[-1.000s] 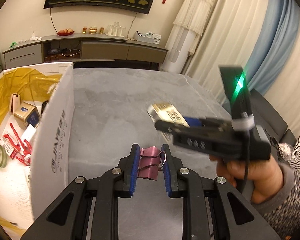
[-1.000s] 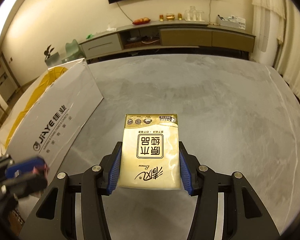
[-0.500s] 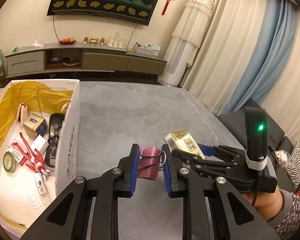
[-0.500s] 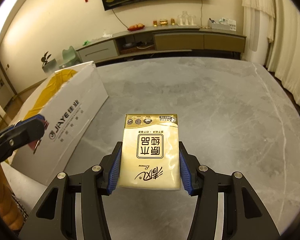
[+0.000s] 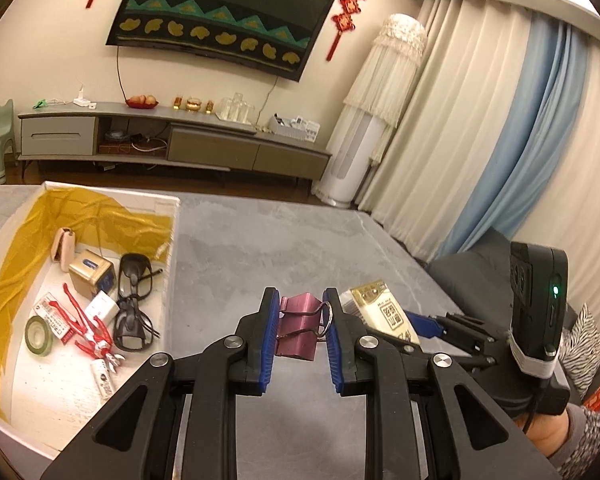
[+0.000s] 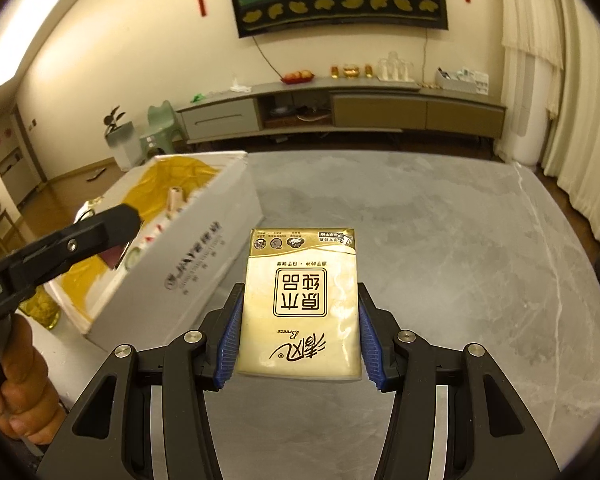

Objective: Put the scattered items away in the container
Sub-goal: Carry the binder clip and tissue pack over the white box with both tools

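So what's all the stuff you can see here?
binder clip: one, pink, held in the left tongs
tissue pack: one, gold, held in the right tongs
box: one, white with yellow lining, left on the table
glasses: two, black, in the box
pliers: one, red, in the box
tape roll: one, green, in the box
small tin: one, gold and blue, in the box
table: one, grey marble
TV cabinet: one, grey, by the far wall
hand: one, gripping the left tongs' handle
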`<state>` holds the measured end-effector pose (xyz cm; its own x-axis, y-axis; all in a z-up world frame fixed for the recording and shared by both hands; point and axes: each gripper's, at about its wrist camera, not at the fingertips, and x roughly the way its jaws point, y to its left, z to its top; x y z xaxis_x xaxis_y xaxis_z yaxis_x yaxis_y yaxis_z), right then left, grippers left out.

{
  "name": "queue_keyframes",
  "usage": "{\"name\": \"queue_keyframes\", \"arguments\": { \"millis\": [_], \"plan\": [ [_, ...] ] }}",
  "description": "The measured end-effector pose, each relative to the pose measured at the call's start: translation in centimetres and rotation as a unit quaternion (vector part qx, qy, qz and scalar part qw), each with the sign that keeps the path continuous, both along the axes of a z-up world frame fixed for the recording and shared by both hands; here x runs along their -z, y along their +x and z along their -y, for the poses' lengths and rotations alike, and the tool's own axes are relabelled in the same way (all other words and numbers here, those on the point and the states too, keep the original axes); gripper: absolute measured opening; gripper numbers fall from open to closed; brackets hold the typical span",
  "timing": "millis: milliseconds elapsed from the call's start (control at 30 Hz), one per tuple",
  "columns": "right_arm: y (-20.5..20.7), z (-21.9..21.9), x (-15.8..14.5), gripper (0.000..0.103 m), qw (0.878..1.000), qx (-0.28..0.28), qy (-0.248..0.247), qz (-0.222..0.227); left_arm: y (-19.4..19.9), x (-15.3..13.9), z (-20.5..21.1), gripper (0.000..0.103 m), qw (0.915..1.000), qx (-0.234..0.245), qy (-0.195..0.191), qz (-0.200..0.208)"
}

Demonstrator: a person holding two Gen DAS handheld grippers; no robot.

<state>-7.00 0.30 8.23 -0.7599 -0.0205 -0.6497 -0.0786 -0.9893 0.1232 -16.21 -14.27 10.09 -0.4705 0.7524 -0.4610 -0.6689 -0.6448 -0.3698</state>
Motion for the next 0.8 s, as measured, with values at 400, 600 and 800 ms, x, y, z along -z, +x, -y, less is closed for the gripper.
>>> {"name": "queue_keyframes", "arguments": {
  "millis": [400,600,800],
  "plan": [
    [0.0,5.7,-3.3,0.054,0.999,-0.044,0.014,-0.03,-1.4,-3.2,7.5,0.023,0.9962,-0.058,0.065,-0.008],
    [-0.6,8.7,-4.6,0.054,0.996,-0.072,0.022,-0.044,-2.4,-3.9,11.9,0.023,0.9908,-0.099,0.092,-0.011],
    [-1.2,11.8,-5.7,0.054,0.993,-0.098,0.027,-0.057,-3.4,-3.6,15.5,0.023,0.9852,-0.133,0.109,0.0]
  ]
}}
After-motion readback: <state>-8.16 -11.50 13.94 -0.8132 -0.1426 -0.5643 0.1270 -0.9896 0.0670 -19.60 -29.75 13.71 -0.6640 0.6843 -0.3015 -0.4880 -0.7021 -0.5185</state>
